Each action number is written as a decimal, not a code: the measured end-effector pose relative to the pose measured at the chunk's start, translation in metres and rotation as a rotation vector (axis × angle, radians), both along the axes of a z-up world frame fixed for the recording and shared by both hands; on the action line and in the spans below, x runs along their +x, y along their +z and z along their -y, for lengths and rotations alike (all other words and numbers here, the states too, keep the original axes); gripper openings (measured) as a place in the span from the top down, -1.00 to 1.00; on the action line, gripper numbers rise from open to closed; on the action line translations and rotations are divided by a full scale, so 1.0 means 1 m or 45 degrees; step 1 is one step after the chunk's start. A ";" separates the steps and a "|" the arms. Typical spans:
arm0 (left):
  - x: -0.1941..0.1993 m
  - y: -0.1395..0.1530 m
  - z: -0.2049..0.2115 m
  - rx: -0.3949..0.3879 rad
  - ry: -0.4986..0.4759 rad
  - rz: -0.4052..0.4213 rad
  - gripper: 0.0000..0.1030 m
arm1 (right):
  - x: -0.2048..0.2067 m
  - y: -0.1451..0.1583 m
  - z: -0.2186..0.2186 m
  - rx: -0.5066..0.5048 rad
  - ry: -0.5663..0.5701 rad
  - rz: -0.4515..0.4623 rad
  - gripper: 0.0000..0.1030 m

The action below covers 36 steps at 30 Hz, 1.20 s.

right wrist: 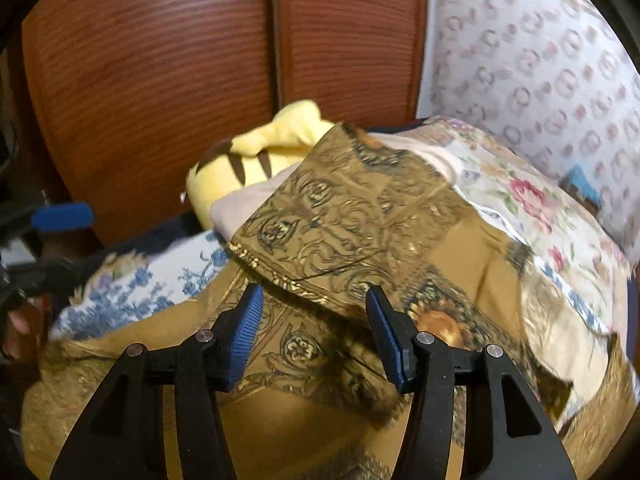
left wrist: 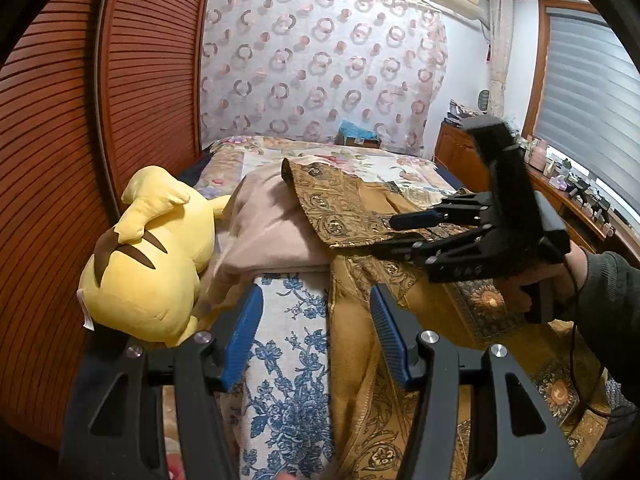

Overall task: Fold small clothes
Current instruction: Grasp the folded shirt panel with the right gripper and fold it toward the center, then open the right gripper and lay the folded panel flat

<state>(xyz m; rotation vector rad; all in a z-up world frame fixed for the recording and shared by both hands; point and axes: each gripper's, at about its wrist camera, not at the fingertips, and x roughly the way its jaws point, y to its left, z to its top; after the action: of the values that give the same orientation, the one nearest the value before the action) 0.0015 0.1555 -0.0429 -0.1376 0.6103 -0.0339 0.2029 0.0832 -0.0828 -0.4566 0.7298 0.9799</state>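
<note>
- Gold patterned cloth — a woven fabric with a faint sheen, creased where it is folded over.
- Blue-flowered cloth: matt, with a coarse weave.
- Plush toy: soft yellow pile, matt.
- Pink cloth: smooth and dull.
- Louvred doors — reddish wood, ribbed, with a satin finish.
- Left gripper: matt black plastic arms, ridged blue pads, bright metal pins.

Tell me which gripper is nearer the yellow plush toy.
Left. The left gripper sits just beside the yellow plush toy, over the blue floral cloth; the right gripper hangs farther off, above the gold patterned cloth.
</note>
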 end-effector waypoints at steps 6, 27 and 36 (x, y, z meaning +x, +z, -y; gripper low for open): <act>0.000 -0.002 -0.001 0.002 0.001 -0.007 -0.06 | 0.005 -0.014 -0.016 -0.087 0.048 0.039 0.48; 0.009 -0.004 0.009 0.005 -0.029 -0.020 -0.06 | 0.089 0.027 0.050 0.186 -0.457 -0.079 0.96; 0.014 0.000 0.014 0.008 -0.035 -0.013 -0.06 | 0.109 0.024 0.086 0.217 -0.565 -0.148 0.50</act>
<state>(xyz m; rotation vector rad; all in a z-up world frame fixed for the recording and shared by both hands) 0.0154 0.1411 -0.0429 -0.1232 0.6228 -0.0577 0.3118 -0.0030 -0.0585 -0.0798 0.8017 0.6454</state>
